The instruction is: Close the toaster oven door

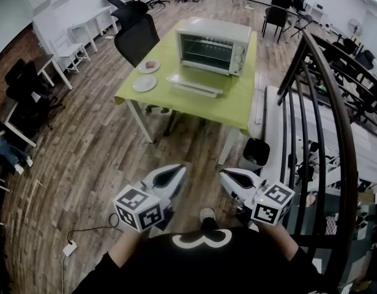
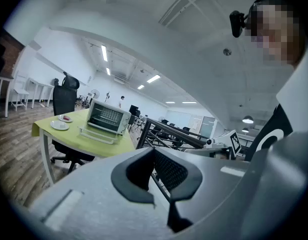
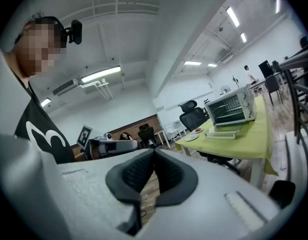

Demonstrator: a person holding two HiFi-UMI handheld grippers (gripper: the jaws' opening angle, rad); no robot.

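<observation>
Plainly the job is not yet begun: a wide wooden floor (image 1: 84,146) fills most of the head view. In the upper centre of that frame stands the green counter (image 1: 237,97), with a black office chair (image 1: 136,38) at its upper left and a dark stair railing (image 1: 326,103) sweeping down the right side. The toaster oven (image 1: 213,45) sits on the upper part of the counter, its glass front turned toward the bottom of the frame. Its door (image 1: 196,84) lies folded down flat in front of it, fully open, which is what the task is there to undo. Two small plates (image 1: 144,82) rest just left of the door, seemingly clear of its swing. At the bottom of the frame the left gripper (image 1: 171,177) and right gripper (image 1: 233,177) are carried side by side near the person's chest, roughly level. That reads as a carry for walking up, not a reach. The left gripper view shows its dark fingers (image 2: 169,171) pressed together on nothing, and the right gripper view shows its fingers (image 3: 169,176) likewise. The door lies well apart from both, straight above them in the frame, with bare floor between.
</observation>
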